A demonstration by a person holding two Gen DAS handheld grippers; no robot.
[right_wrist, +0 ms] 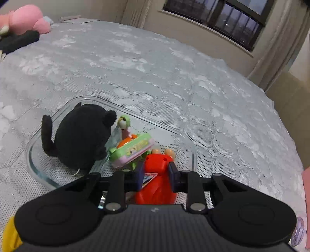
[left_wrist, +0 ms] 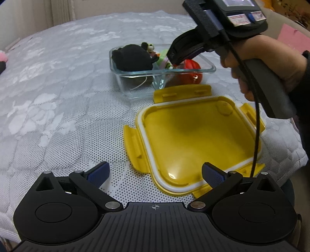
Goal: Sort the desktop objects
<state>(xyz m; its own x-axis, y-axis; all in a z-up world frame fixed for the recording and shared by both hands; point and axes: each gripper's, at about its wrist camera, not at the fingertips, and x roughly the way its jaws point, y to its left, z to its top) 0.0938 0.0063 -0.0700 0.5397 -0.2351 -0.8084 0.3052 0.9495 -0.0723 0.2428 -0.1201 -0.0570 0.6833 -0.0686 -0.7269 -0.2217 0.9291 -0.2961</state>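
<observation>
Grey floral bedspread (right_wrist: 155, 64) across frame; window (right_wrist: 219, 17) upper right. Right gripper (right_wrist: 156, 175) clamping red toy (right_wrist: 157, 174); left gripper (left_wrist: 155, 172) spread, empty.

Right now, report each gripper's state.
Left gripper: open, holding nothing, above the yellow lid.
Right gripper: closed on the red toy over the glass container.

A glass container (left_wrist: 210, 67) sits on the bed (left_wrist: 58, 116), well in from its edges. In it, a plush toy (right_wrist: 83, 133) lies left, a small case (right_wrist: 133, 150) middle, a toy figure (right_wrist: 157, 174) right. The lid (left_wrist: 193, 135) lies just before the container.
</observation>
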